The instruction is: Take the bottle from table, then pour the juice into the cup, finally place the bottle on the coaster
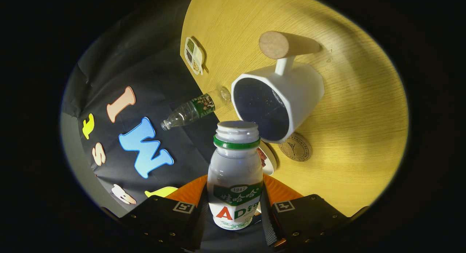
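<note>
- Bottle: a small cloudy-white plastic drink bottle (235, 173) with a green neck ring, a green, white and red label and an uncapped mouth sits between the two fingers of the gripper (235, 213); both fingers press on its lower body, so it is clamped and carried off the tabletop.
- The whole view is rolled over, with the yellow wood-grain tabletop (364, 111) standing like a wall. I read this as the gripper being tipped to bring the bottle's mouth down toward the cup, which fits the pouring step.
- A white faceted ceramic cup (291, 96) with a dark inside lies just beyond the bottle's mouth, its opening facing the bottle. The bottle's lip sits close to the cup's rim; I cannot tell whether they touch, and no stream of juice is visible.
- A round brown cork coaster (295, 147) with a stamped mark rests on the tabletop just beside the cup's base. Its top is bare, so it looks ready to take the bottle once pouring is finished.
- A tan cardboard cylinder (287, 44) stands on the tabletop beyond the cup, near its handle, out of the pouring line.
- A clear plastic water bottle (194, 109) with a green label stands near the tabletop edge beside the cup, and a small white divided dish (193, 55) of grains sits further along that edge.
- A small white dish (267, 158) peeks out behind the held bottle's shoulder; its contents are mostly hidden.
</note>
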The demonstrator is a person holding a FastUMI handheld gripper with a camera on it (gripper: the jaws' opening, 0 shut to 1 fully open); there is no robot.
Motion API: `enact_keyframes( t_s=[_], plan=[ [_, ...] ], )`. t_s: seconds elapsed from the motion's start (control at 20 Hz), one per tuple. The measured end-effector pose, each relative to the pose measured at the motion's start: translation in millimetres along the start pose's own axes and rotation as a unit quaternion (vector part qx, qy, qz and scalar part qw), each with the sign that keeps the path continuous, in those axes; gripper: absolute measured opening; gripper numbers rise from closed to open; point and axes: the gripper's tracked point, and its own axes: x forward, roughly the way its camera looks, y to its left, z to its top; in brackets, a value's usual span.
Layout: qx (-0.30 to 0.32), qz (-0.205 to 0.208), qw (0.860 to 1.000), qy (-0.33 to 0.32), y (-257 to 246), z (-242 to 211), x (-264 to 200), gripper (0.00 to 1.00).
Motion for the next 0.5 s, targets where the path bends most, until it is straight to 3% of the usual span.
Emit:
enact_keyframes(
  t_s=[0.5],
  plan=[
    [0.009,0.006,1.0,-0.011,2.3,1.6,-0.2,0.64]
  ],
)
